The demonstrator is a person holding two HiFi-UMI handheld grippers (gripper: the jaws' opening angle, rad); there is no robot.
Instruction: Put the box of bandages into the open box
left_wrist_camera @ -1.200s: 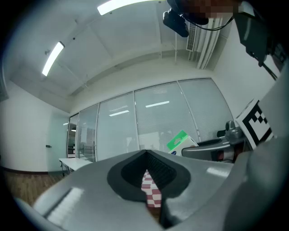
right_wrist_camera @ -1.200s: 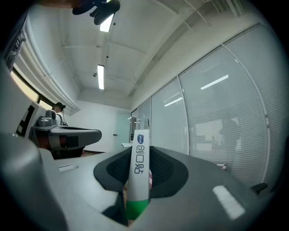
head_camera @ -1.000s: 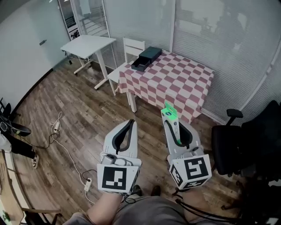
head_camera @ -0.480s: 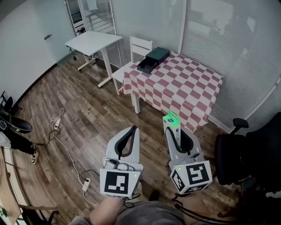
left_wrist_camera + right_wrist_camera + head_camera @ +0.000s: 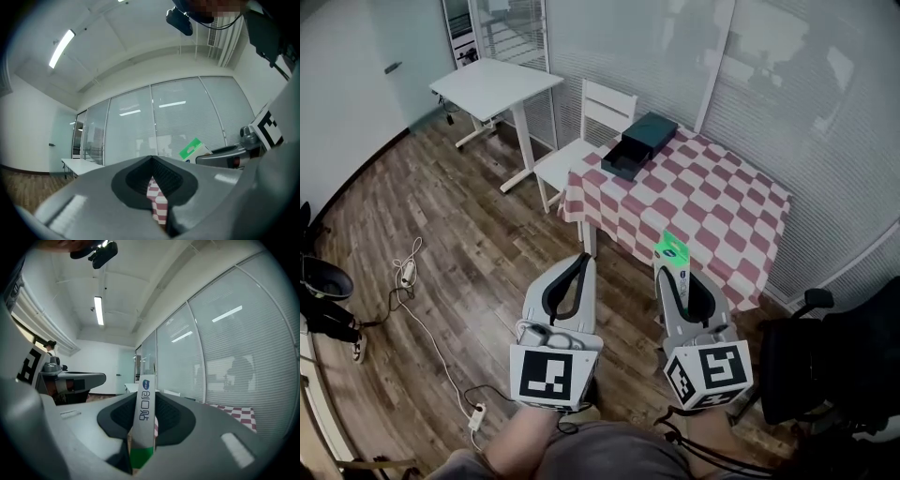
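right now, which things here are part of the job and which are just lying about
Job:
- bandage box, held in the right gripper
- open box, on the checked table

Lying about:
- white table
- chair
- office chair
- power strip on the floor
- left gripper, shut and empty

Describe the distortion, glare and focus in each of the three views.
Head view: evenly lit and sharp, with mild wide-angle stretch at the edges. Left gripper view: fisheye with black corners, ceiling lamp blown out, reflections streaking the glass wall. Right gripper view: same fisheye; bandage box blurs at its green near end.
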